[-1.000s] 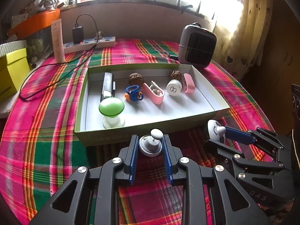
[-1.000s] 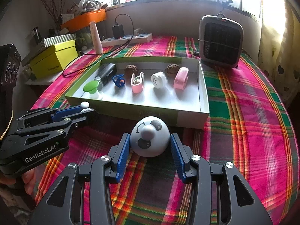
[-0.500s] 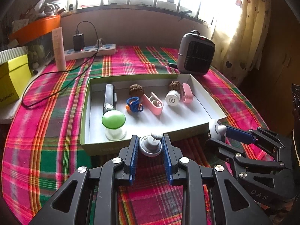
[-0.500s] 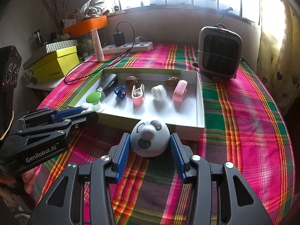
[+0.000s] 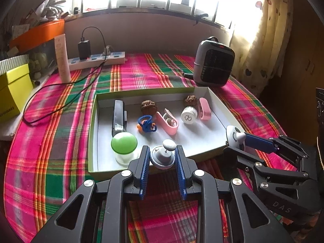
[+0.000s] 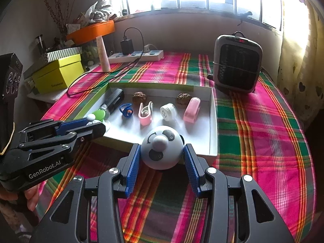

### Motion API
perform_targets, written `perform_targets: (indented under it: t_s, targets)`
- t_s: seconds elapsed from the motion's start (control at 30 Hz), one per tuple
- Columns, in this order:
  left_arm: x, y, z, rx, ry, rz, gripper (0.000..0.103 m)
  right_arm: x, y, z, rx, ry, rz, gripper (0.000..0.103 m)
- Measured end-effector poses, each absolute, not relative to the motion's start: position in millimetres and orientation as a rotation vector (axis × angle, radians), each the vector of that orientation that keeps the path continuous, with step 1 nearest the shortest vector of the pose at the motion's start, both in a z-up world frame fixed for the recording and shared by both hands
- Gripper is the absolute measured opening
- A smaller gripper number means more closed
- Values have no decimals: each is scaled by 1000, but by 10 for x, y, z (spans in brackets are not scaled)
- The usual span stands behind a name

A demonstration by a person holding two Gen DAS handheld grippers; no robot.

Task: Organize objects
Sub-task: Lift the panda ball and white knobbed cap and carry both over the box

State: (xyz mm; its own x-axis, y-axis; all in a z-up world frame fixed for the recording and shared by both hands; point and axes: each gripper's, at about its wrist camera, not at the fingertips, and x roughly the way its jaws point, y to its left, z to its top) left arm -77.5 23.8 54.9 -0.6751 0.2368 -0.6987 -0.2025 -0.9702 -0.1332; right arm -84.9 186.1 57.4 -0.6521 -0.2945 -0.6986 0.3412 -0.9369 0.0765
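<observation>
Holding both pieces above the near edge of the tray (image 5: 222, 105), you have most of the sorting done: seven small items already lie inside. Your left gripper (image 5: 162, 158) fingers clamp the grey knob piece (image 5: 163, 156); your right gripper (image 6: 161, 158) fingers pinch the panda-faced dome (image 6: 161, 149). Both remain to place. Casings read "GenRobot.AI" and "DAS".

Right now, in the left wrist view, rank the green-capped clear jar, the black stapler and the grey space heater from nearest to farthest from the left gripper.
From the left gripper:
1. Green-capped clear jar, just left, tray's near corner.
2. Black stapler, behind the jar, tray's left side.
3. Grey space heater, far right, beyond the tray.
</observation>
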Motion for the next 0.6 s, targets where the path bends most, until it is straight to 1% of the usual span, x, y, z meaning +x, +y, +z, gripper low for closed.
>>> perform_targets:
  t_s: [0.6]
  targets:
    - [-1084, 272, 487, -1154, -81, 2663, 23, -1210, 1898, 521, 1104, 95, -2583, 45]
